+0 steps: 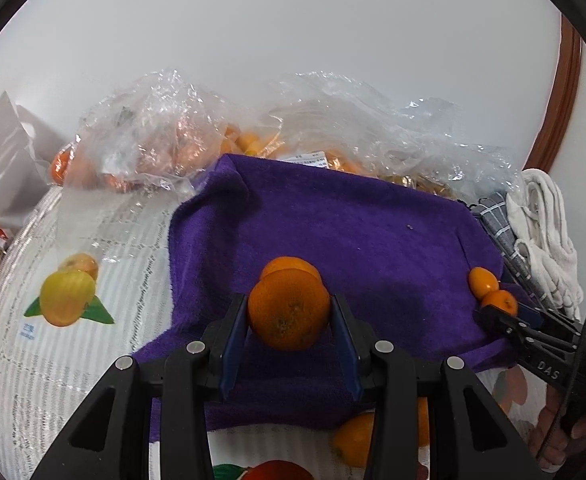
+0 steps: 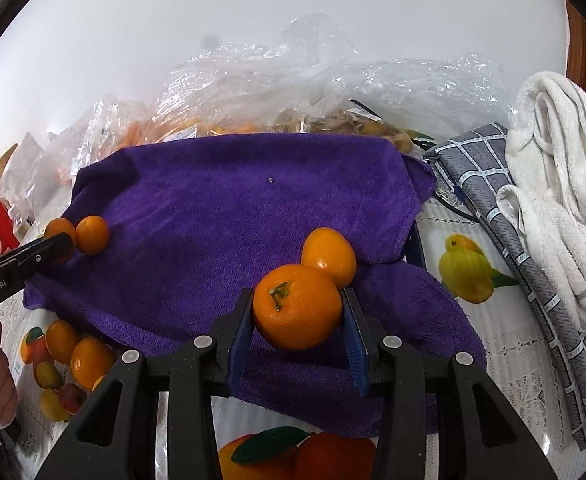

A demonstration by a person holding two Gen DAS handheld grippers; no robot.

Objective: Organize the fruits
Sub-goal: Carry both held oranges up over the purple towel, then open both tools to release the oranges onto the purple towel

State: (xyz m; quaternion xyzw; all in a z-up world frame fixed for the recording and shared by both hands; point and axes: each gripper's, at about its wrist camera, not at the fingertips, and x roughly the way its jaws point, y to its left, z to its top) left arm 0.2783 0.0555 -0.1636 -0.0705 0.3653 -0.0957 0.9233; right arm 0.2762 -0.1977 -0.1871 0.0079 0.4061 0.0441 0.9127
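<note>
Purple towel [image 1: 333, 220] underneath (wrinkled); each claw [image 1: 289, 312] [image 2: 297, 312] grips an orange [image 1: 289, 309] [image 2: 297, 307].

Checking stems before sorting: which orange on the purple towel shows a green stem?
The orange held in the right gripper shows a green stem on top. The smooth one behind it and the left pair show none.

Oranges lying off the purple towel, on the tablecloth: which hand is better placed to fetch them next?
Left. The loose oranges lie beside the towel at its left edge, right by the left gripper; the right gripper is farther off. But the left jaws hold an orange, so that goes down first.
</note>
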